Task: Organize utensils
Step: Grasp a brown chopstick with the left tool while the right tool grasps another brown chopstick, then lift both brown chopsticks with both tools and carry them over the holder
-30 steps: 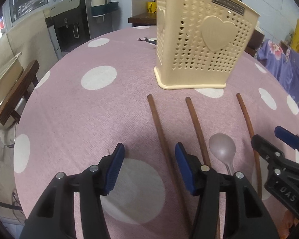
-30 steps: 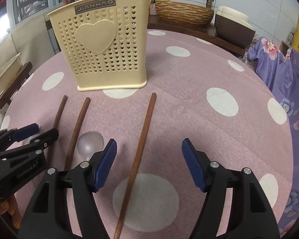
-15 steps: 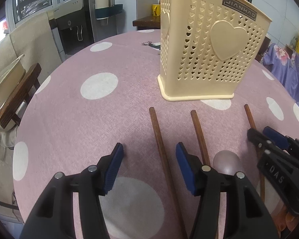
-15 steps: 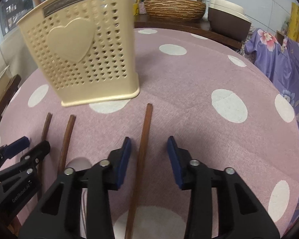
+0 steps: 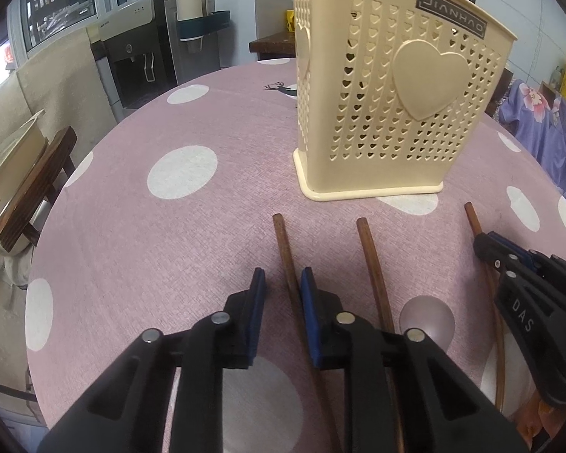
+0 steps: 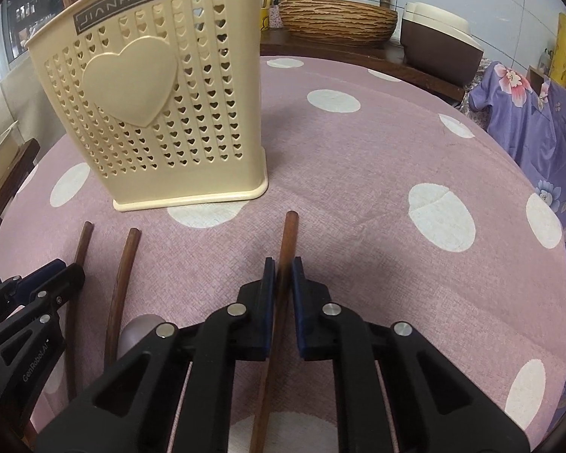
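Observation:
A cream heart-pierced utensil holder stands upright on the pink dotted tablecloth. Three brown wooden handles lie in front of it, with a pale spoon bowl near the middle one. My left gripper straddles the left handle; its jaws are closing, and the left pad still stands off the wood. My right gripper is shut on the right handle.
A wooden chair and a water dispenser stand beyond the table's left edge. Purple floral fabric hangs at the right. A woven basin and a brown-and-white appliance sit on a counter behind.
Both pairs of jaws have narrowed. The right ones came together onto the right handle; the left ones drew in around the left handle. Both grippers edged closer to the holder.

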`<state>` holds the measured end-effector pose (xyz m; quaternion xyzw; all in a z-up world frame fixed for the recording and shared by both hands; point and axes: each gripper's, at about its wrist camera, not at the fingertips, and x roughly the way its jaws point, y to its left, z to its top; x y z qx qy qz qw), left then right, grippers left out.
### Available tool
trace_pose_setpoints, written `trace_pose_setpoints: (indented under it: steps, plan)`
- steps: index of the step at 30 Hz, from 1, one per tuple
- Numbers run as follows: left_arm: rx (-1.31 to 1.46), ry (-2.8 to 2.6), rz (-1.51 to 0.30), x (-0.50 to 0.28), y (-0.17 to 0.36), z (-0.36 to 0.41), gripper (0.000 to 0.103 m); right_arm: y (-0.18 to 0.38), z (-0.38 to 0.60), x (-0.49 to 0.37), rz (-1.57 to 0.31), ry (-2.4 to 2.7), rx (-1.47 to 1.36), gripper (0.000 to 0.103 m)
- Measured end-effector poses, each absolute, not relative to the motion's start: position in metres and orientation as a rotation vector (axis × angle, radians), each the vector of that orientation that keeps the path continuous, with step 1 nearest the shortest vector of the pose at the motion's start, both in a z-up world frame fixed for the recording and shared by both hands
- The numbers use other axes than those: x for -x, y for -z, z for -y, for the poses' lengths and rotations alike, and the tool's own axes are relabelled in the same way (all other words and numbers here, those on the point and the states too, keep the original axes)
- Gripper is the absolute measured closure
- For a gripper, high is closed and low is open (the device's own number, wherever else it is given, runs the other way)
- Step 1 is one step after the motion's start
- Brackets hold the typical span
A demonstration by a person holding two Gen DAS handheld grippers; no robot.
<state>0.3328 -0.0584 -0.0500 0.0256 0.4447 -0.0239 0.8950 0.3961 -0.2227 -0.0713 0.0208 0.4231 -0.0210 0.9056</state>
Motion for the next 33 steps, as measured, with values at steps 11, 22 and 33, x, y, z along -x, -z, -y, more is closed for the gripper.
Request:
trace_pose_setpoints:
  steps: [11, 22, 33]
  plan:
    - [-0.042, 0.057, -0.925, -0.3316, 0.0489, 0.0582, 0.093, 0.0705, 0.2234, -0.3973, -0.880, 0.036, -0.044, 0.094]
    - [-0.043, 0.060, -0.922, -0.3319, 0.0487, 0.0570, 0.094, 0.0705, 0.2244, -0.3975, -0.880, 0.033, -0.049, 0.094]
    - [-0.036, 0.064, -0.918, -0.3353, 0.0494, 0.0560, 0.094, 0.0712, 0.2259, -0.3970, -0.878, 0.032, -0.064, 0.094]
